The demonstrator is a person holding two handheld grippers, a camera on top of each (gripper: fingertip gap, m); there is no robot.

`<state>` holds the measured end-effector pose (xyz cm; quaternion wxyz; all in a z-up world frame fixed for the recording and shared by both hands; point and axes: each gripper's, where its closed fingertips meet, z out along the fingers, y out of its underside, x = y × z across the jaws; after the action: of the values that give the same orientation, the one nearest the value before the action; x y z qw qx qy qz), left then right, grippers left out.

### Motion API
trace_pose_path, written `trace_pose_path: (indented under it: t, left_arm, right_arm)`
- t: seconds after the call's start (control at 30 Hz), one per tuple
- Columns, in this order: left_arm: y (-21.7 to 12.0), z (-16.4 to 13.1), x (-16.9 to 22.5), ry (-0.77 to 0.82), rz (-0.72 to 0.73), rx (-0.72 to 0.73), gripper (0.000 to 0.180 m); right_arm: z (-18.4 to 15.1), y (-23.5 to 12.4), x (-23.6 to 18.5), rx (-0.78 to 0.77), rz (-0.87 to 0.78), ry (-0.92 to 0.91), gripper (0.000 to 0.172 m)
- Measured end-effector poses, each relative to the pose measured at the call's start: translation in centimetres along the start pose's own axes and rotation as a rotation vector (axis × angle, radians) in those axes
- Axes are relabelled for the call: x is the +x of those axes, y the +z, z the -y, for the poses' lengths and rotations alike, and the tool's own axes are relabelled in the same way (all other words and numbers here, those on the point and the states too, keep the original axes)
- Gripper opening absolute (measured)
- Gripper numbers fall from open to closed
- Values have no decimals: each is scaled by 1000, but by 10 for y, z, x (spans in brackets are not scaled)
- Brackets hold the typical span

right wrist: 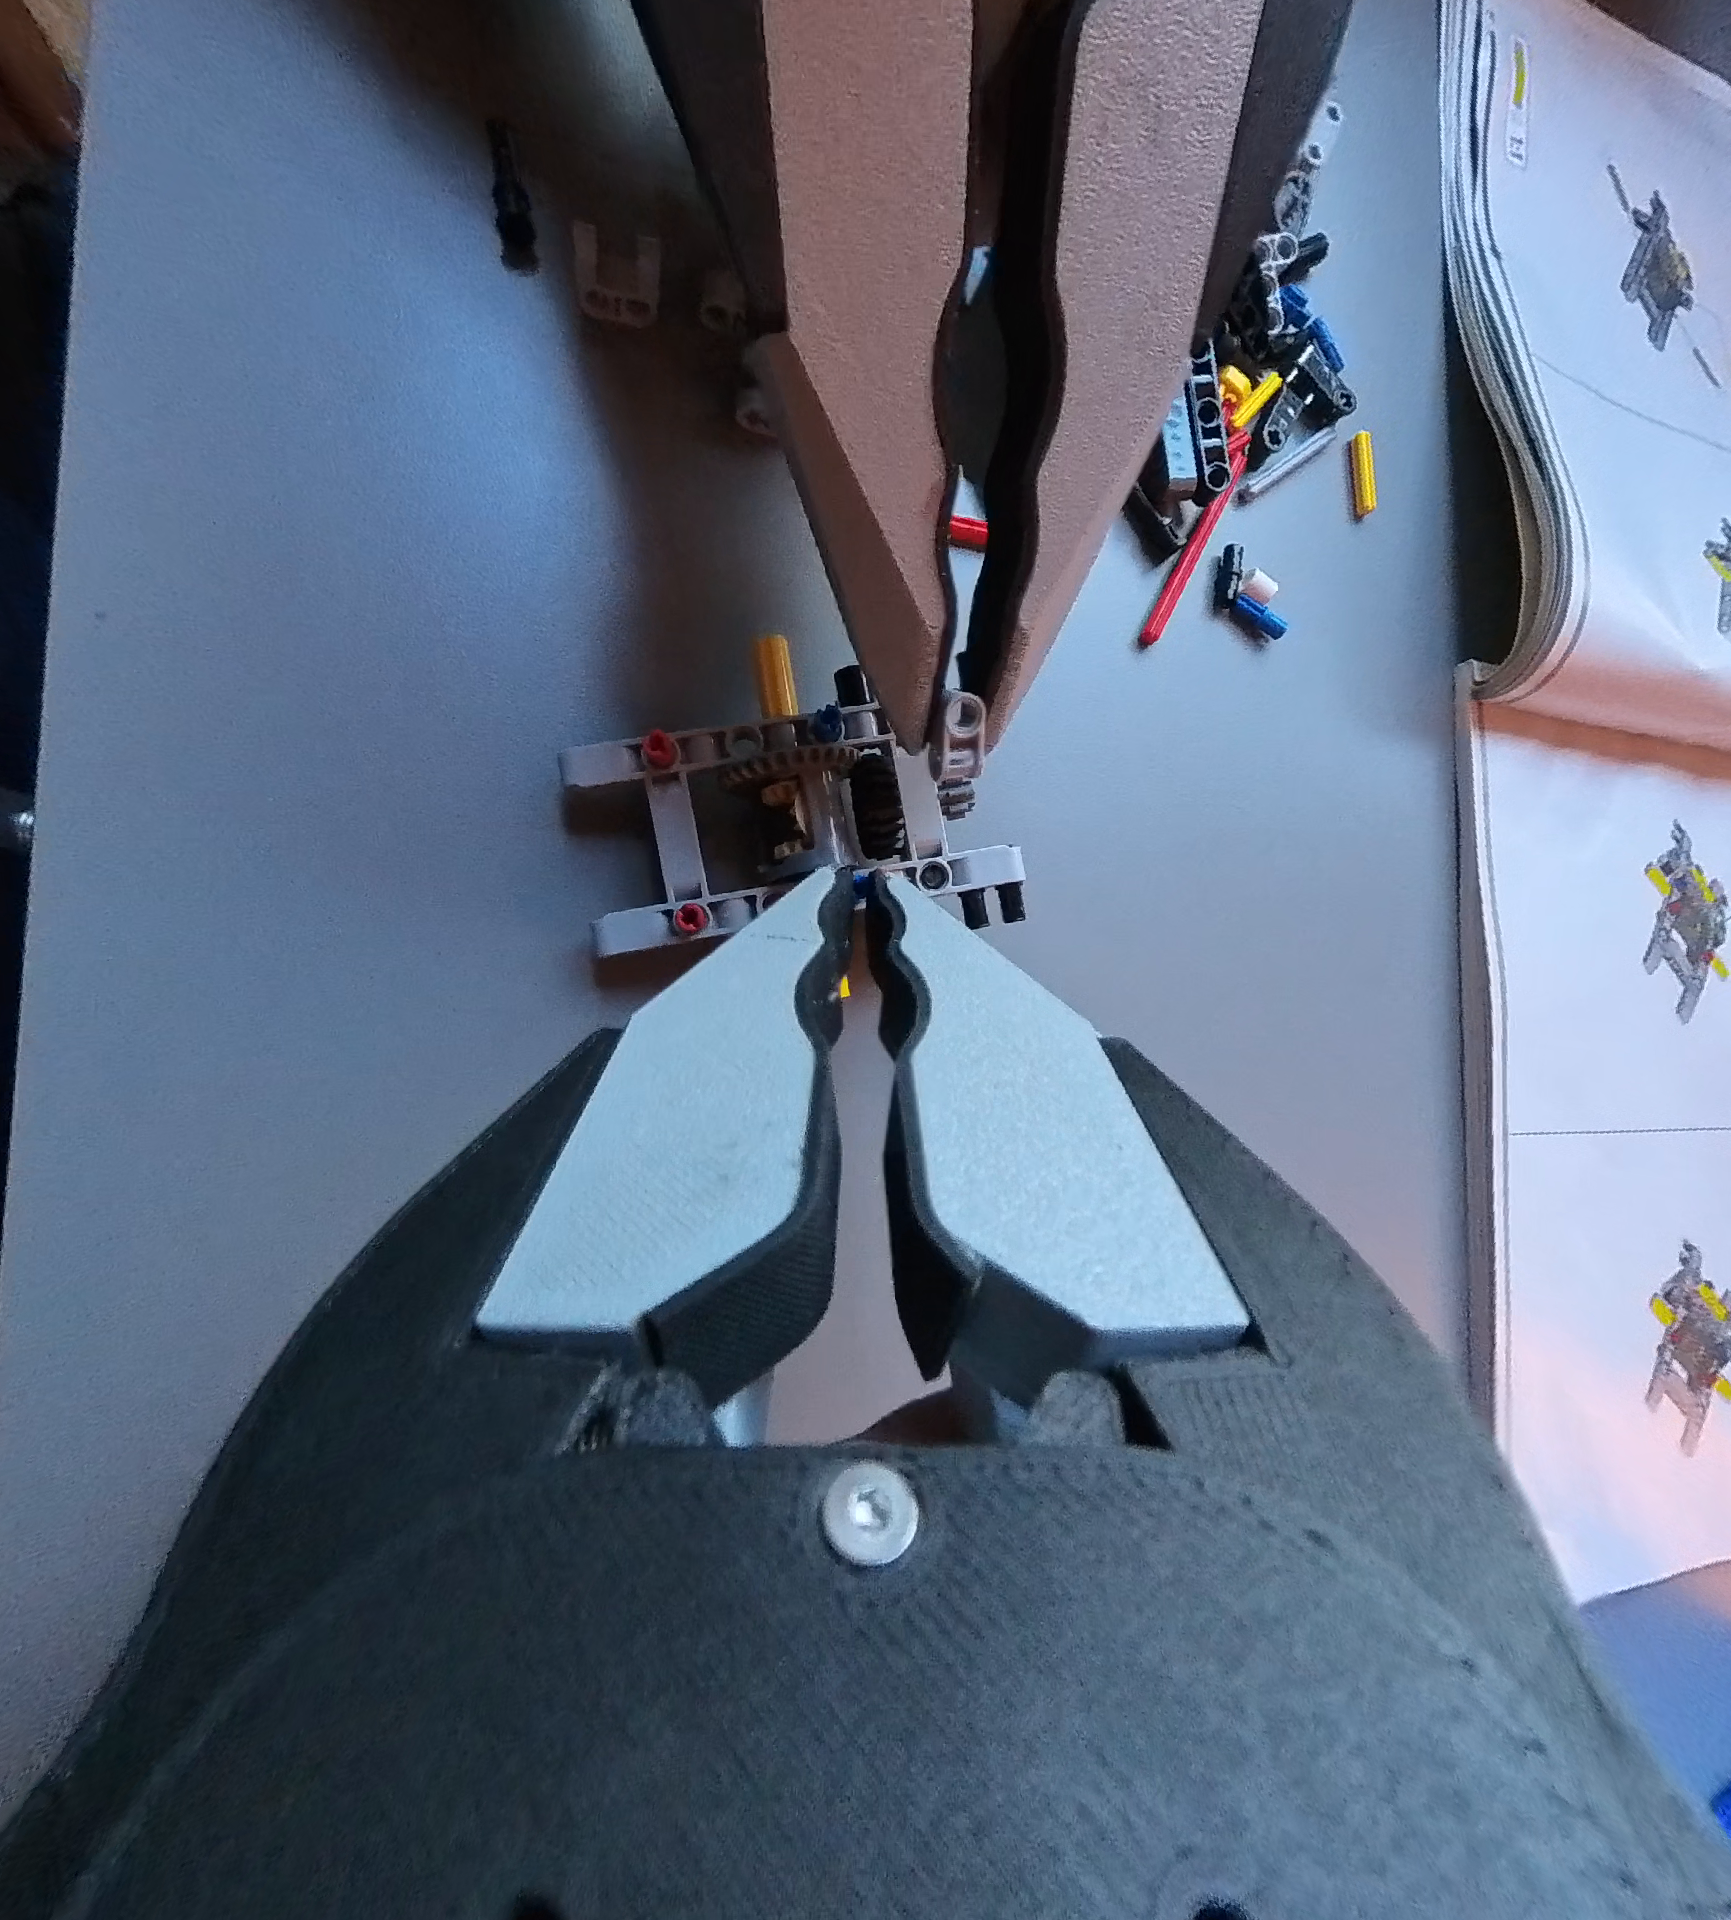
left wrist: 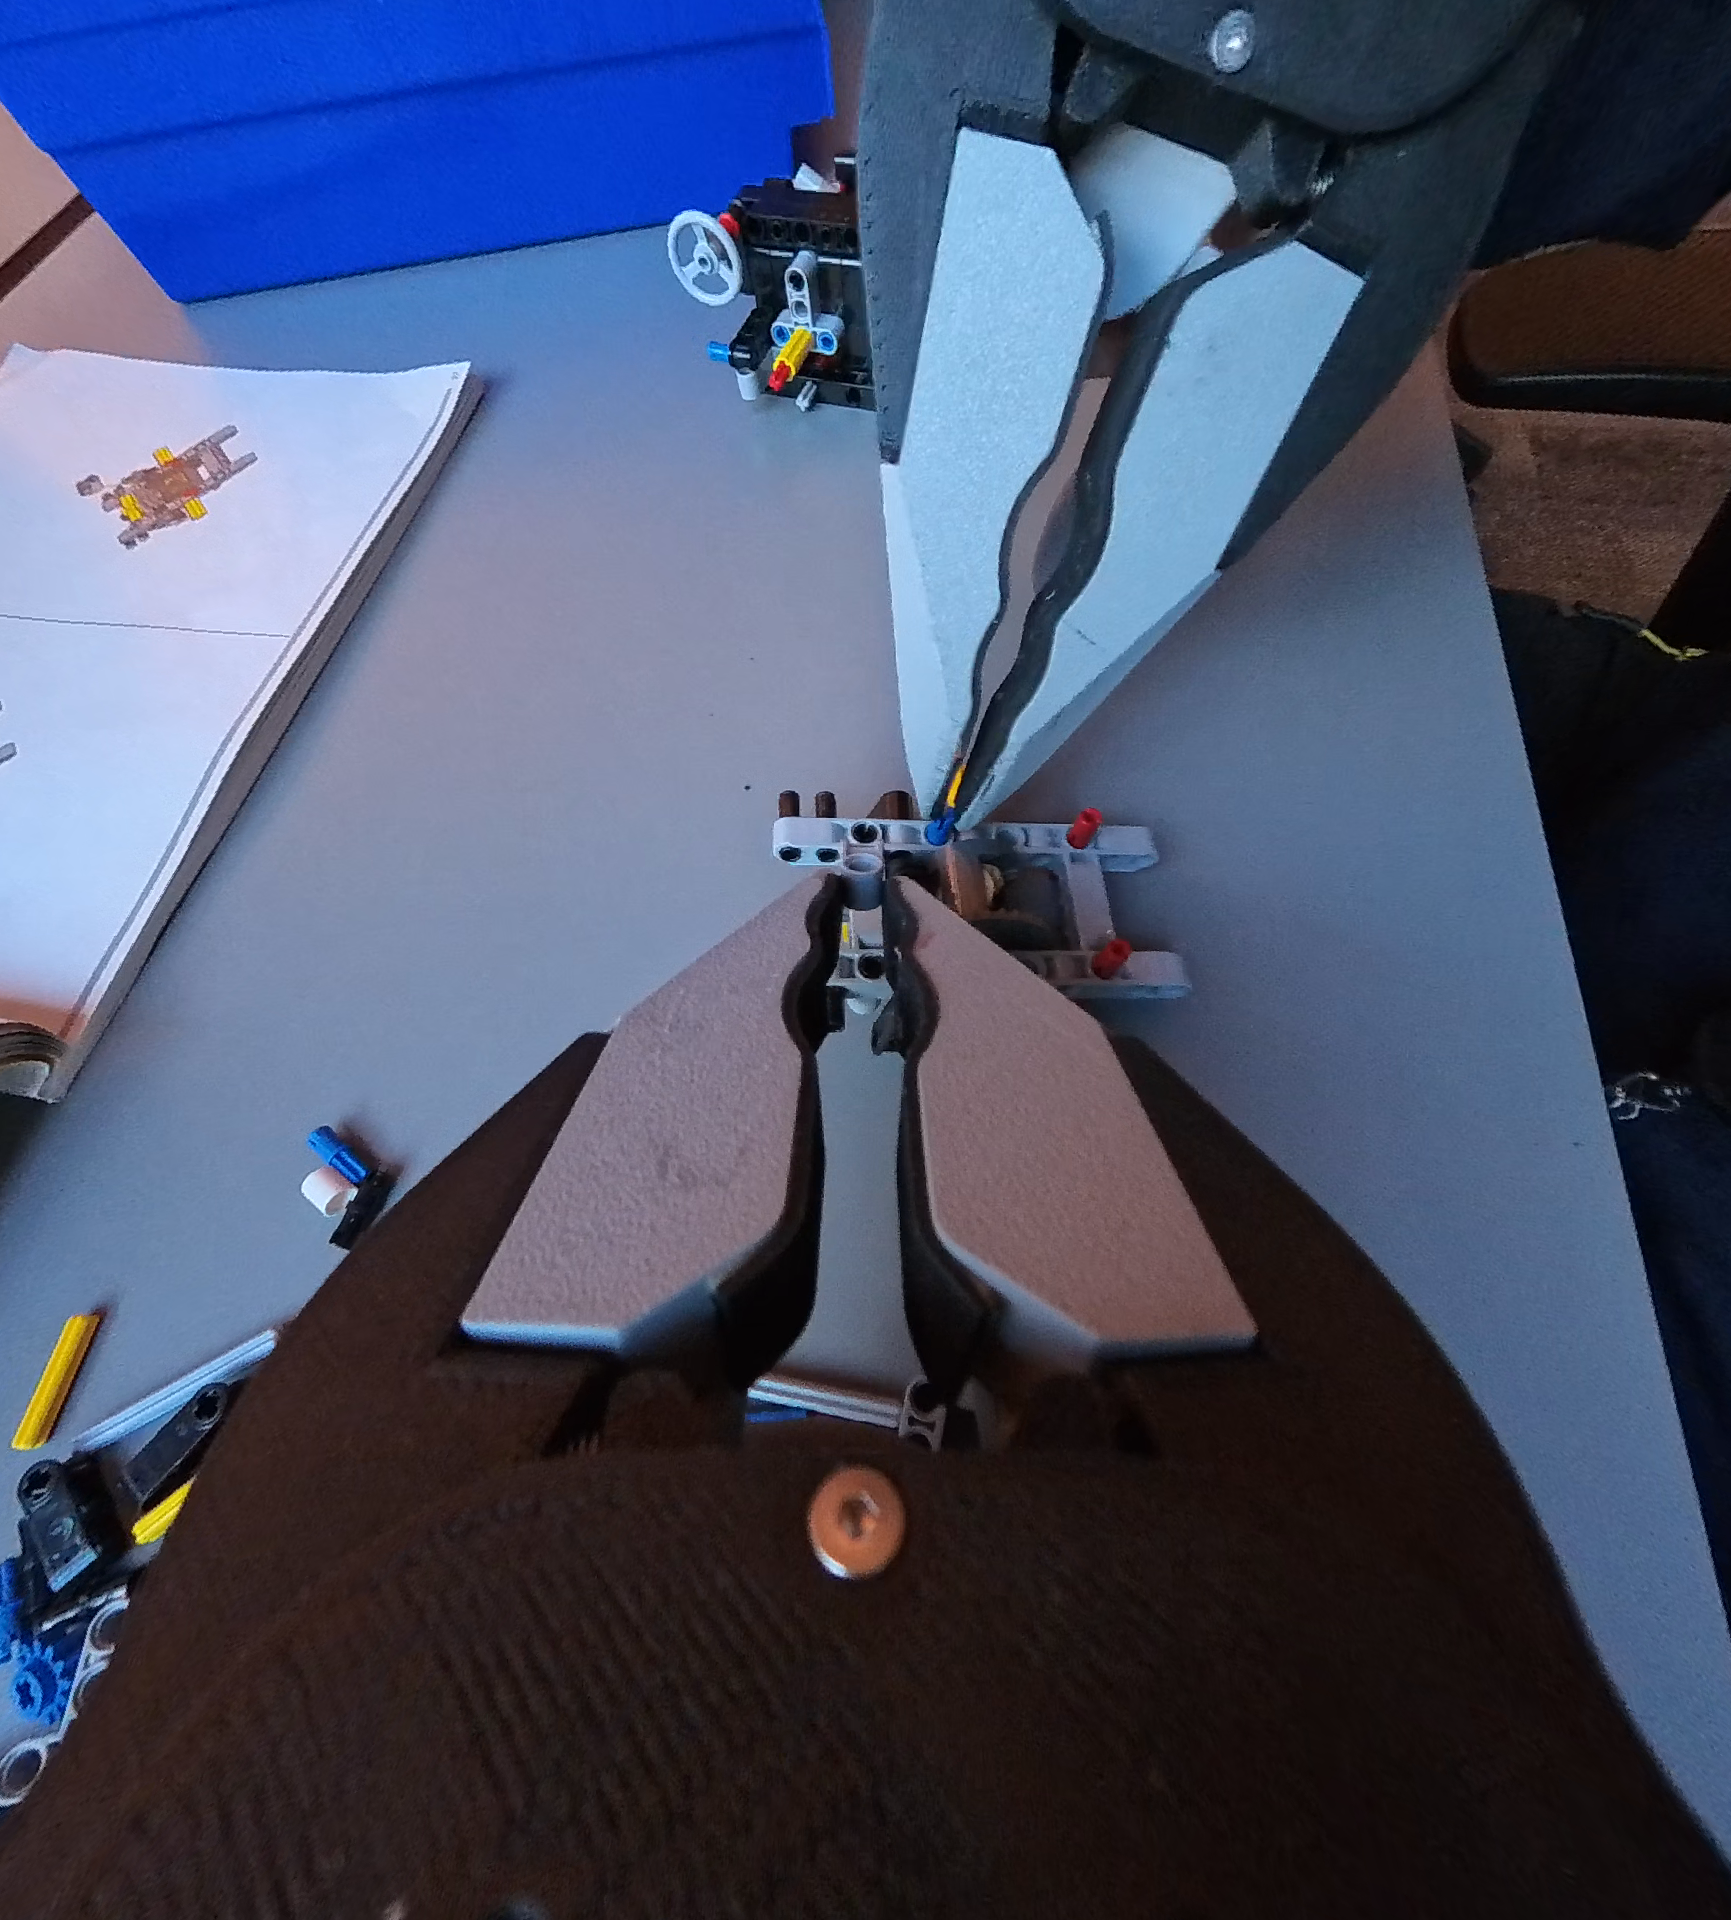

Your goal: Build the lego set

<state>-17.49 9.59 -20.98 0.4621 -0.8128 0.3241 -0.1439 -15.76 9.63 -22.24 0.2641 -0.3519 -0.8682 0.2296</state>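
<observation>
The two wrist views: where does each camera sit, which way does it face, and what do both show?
Left wrist view: on the left gripper, facing forward and down at the grey frame assembly; its fingers close on a grey connector.
Right wrist view: on the right gripper, facing the frame from the opposite side; its fingers pinch a blue-tipped yellow pin.
Shared: frame, both grippers, open booklet, grey table.

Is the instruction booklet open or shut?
Open: the booklet lies spread on the table, printed pages up, page stacks curving at each side.
</observation>
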Motion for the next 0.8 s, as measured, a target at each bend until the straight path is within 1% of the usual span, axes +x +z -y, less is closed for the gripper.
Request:
trace_pose_path:
  t: [0.43, 0.57, 0.8]
  left_arm:
    - [0, -1, -2, -5, 6, -1, 4]
    - [-1, -1, -2, -4, 6, -2, 5]
    - [-1, -1, -1, 1, 6, -3, 5]
  right_arm:
    - [0, 1, 0, 0, 26, 6, 0]
    - [1, 2, 2, 39, 30, 80, 0]
    - [4, 2, -2, 24, 39, 51, 0]
